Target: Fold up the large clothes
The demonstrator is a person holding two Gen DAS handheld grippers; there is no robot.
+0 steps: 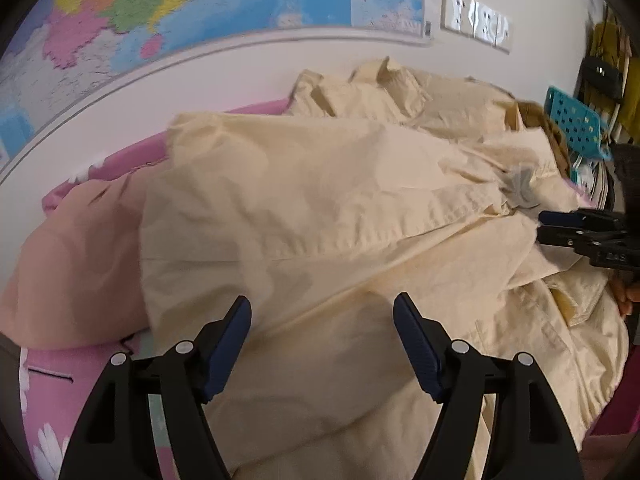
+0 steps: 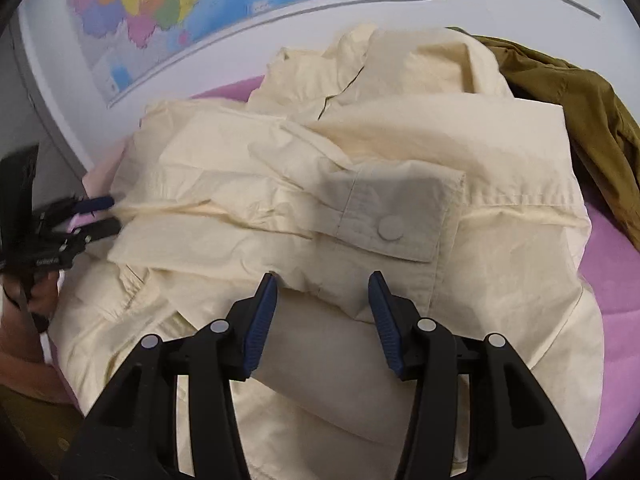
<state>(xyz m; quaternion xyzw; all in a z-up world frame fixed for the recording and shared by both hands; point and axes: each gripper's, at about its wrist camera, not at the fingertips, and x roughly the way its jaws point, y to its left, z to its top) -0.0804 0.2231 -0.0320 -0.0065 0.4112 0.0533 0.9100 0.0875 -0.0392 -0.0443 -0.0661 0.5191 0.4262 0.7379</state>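
A large cream jacket (image 1: 320, 208) lies partly folded on a pink bed; it also shows in the right wrist view (image 2: 360, 152), with a buttoned pocket flap (image 2: 396, 216) on top. My left gripper (image 1: 322, 308) is open and empty just above the jacket's near part. In the right wrist view it (image 2: 106, 214) sits at the jacket's left edge. My right gripper (image 2: 322, 284) is open and empty, hovering over the cloth below the pocket flap. In the left wrist view it (image 1: 540, 226) is at the jacket's right side.
A pink sheet (image 1: 52, 392) covers the bed. A peach garment (image 1: 76, 264) lies left of the jacket. An olive-brown garment (image 2: 580, 104) lies at the back right. A map (image 1: 168, 8) hangs on the white wall behind. A teal basket (image 1: 576, 120) stands far right.
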